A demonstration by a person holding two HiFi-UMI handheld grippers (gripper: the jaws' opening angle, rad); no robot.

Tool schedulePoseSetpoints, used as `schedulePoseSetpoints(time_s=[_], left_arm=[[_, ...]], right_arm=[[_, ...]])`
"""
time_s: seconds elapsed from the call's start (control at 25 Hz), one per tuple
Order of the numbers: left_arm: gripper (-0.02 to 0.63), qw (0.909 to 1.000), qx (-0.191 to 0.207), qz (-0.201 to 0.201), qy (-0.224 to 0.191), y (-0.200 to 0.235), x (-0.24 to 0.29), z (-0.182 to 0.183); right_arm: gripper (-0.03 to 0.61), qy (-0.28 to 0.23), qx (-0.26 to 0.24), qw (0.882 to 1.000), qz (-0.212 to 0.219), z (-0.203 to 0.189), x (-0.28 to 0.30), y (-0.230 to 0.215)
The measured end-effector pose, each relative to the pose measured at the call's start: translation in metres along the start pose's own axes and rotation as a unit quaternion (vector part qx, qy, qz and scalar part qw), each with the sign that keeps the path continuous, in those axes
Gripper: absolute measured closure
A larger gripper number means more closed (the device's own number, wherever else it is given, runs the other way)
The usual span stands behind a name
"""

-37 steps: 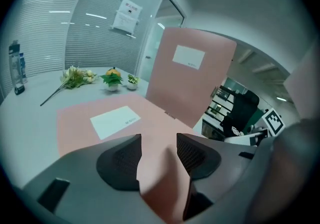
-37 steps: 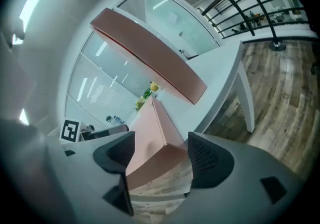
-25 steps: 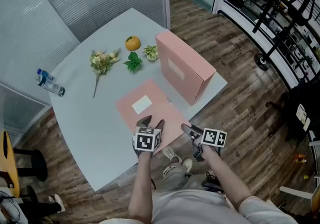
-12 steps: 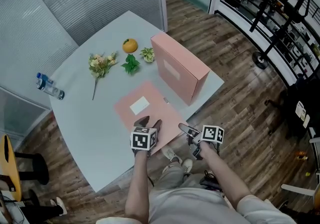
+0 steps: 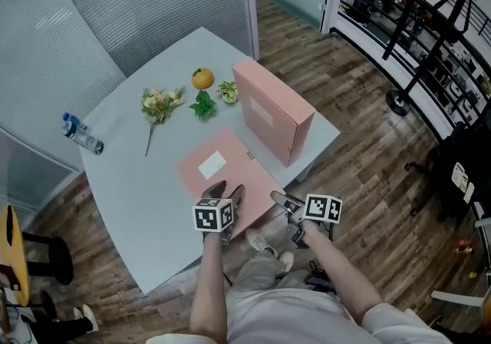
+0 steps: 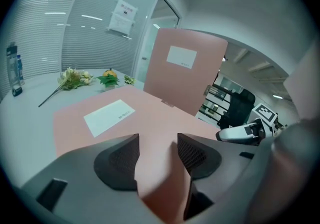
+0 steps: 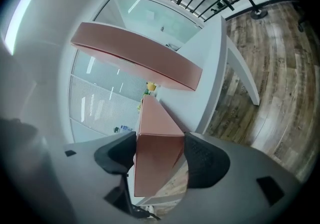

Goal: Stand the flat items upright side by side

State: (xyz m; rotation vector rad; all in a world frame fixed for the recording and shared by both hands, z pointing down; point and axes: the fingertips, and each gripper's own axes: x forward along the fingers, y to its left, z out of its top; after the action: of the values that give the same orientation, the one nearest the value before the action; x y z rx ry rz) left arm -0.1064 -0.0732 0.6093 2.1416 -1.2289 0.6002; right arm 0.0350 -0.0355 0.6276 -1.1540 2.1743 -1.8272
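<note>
Flat box (image 5: 222, 173) lies label-up at the tabletop's (image 5: 138, 181) near edge. Its near end hangs out past that edge, over the wood floor. Whether that end is raised off the surface, you cannot tell.

Upright box (image 5: 272, 108) stands on a long edge by the right corner, just beyond the flat box. Its labelled face looks toward the tabletop's middle. The two boxes are close, and no view shows whether they touch.

Your left gripper (image 5: 227, 190) is at the flat box's near end. In the left gripper view the box's edge fills the gap and both pads sit against it: clamped on the flat box.

Your right gripper (image 5: 282, 204) comes at the same box from the right, off the tabletop's edge. Its jaws have just been closing. In the right gripper view the box's thin end sits between them, a pad against each broad face, so it too is gripping the flat box.

Along the far side, left to right: bottle (image 5: 80, 133) lying near the left edge, flowers (image 5: 159, 102), leaves (image 5: 203, 104), orange (image 5: 202, 77), a small plant (image 5: 227, 91) just beside the upright box. All are well apart from both grippers.
</note>
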Motion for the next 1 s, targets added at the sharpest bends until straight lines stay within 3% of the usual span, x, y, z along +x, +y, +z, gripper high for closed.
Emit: schedulePoseSetpoints(time_s=[0.56,1.0], left_arm=[[0.367,0.998,-0.03,-0.008,-0.055,-0.01,-0.016,0.015],[0.367,0.992,-0.069,-0.03,-0.101,-0.018,-0.028,0.027]], right_arm=[[0.272,-0.008,-0.088,0.996,-0.008,0.015,-0.021,0.041],[0.279,-0.013,-0.17,0.985,-0.008,0.029,-0.037,0.074]])
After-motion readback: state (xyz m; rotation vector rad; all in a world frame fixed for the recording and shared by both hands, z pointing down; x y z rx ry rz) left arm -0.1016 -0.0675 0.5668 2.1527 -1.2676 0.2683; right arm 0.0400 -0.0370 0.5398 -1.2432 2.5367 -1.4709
